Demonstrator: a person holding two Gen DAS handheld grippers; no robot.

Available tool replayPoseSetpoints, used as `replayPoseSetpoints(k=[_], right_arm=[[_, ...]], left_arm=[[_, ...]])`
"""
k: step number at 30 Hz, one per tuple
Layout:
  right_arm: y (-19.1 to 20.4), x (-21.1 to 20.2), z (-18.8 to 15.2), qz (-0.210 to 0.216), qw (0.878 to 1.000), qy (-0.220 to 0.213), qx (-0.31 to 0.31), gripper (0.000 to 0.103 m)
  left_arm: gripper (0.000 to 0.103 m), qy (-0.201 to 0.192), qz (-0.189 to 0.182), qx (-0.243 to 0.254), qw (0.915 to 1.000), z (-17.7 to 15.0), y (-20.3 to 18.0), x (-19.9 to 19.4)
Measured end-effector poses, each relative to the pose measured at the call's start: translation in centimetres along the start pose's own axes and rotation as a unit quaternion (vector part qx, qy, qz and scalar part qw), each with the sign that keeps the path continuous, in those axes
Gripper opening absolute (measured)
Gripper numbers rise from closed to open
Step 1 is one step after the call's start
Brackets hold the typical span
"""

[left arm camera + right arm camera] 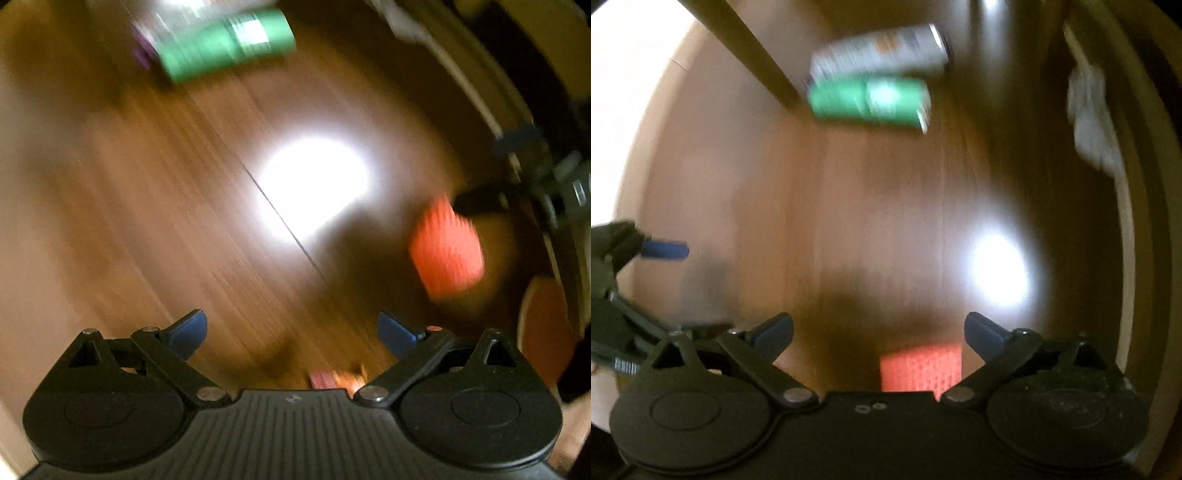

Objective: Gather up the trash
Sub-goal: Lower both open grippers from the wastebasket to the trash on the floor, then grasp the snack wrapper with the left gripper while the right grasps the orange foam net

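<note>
Both views are motion-blurred. A green can point(225, 44) point(868, 101) lies on its side on the wooden floor point(147, 221), far ahead of both grippers. A white can point(882, 51) lies just behind it. An orange-red mesh-textured piece point(447, 247) point(919, 367) sits low between the bases of my right gripper's fingers. My right gripper point(879, 328) is open, its jaws wide apart and not touching the piece. My left gripper point(291, 328) is open and empty over bare floor. My right gripper's dark finger point(476, 202) shows just above the orange-red piece.
A wooden furniture leg point(750, 51) stands left of the cans. Something white and crumpled point(1089, 122) point(402, 22) lies by the right-hand wall. An orange disc point(543, 328) is at the far right. A small pink-orange scrap point(338, 378) lies under my left gripper. My left gripper's blue fingertip point(665, 250) shows at left.
</note>
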State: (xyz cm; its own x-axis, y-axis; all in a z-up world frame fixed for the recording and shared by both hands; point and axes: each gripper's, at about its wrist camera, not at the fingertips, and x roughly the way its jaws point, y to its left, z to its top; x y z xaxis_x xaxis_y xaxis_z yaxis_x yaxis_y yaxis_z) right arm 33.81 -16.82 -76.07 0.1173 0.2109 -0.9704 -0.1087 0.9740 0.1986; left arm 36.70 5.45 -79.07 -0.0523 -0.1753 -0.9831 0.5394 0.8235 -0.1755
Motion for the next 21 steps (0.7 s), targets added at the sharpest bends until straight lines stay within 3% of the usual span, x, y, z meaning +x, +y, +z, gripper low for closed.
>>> replayPoseSetpoints(k=[4,9,21], right_arm=[[-0.3,3.5,-1.6,-0.013,0.998,0.062,0.021,0.099],[-0.4,6.4,-2.9,-0.021,0.994,0.11,0.005,0.099],[0.0,10.9,-3.9,-0.056,0.987,0.15,-0.031,0.099]], left_arm=[[0.099,0.068,-0.047,0.011,0.9965,-2.5,-0.7,4.6],[0.099,0.092,-0.061,0.027,0.9935,-3.5,-1.2,7.1],[0.099,0.103,-0.025,0.052,0.993,-4.4,-2.7,10.1]])
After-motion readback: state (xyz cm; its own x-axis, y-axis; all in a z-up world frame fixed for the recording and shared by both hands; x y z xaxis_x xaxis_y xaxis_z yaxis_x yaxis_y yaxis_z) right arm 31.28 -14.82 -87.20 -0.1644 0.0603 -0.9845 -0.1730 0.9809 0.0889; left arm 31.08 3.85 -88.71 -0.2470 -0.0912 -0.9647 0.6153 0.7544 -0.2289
